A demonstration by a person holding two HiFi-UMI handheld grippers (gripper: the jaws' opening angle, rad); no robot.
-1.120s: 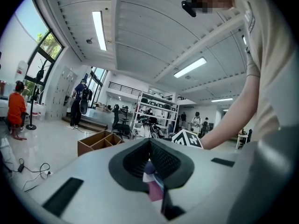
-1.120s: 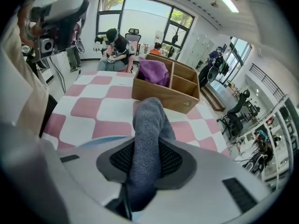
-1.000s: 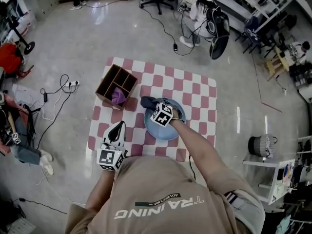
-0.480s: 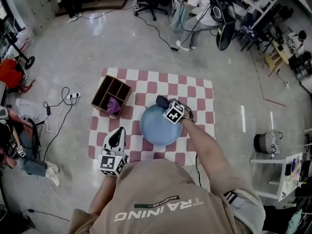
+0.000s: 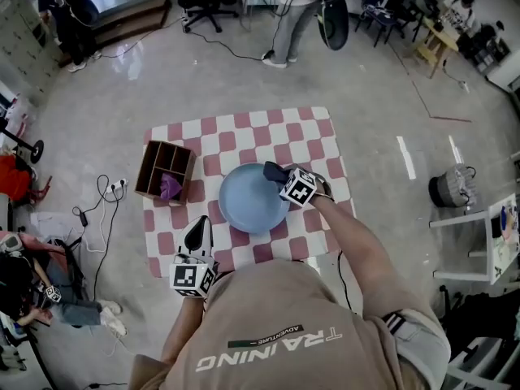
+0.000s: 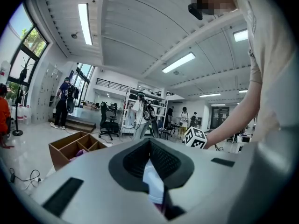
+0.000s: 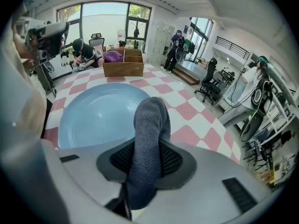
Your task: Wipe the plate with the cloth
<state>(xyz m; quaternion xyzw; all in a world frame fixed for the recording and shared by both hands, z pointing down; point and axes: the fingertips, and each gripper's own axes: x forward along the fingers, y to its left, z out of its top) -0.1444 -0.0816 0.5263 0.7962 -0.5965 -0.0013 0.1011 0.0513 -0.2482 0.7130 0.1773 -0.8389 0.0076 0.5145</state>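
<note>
My right claw clenched on soft, light grey terry cloth, at 2 o'clock rim of round pale-blue plate on checked mat. Judge plate rigid, slick, breakable. Cloth limp, gripped mid-fold. Left claw closed, empty, 8 o'clock.

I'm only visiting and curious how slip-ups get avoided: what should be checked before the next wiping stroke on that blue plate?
1. Cloth gripped: ok. The grey cloth is pinched between the right gripper's jaws.
2. Cloth touching the blue plate: cannot tell. Its tip is at the plate's right rim.
3. Plate flat on the checkered mat: ok.
4. Left gripper clear of the plate: ok. It is off the plate's near left edge and holds nothing.
5. Wooden divided box out of the wiping path: ok. It stands apart, to the plate's left.
</note>
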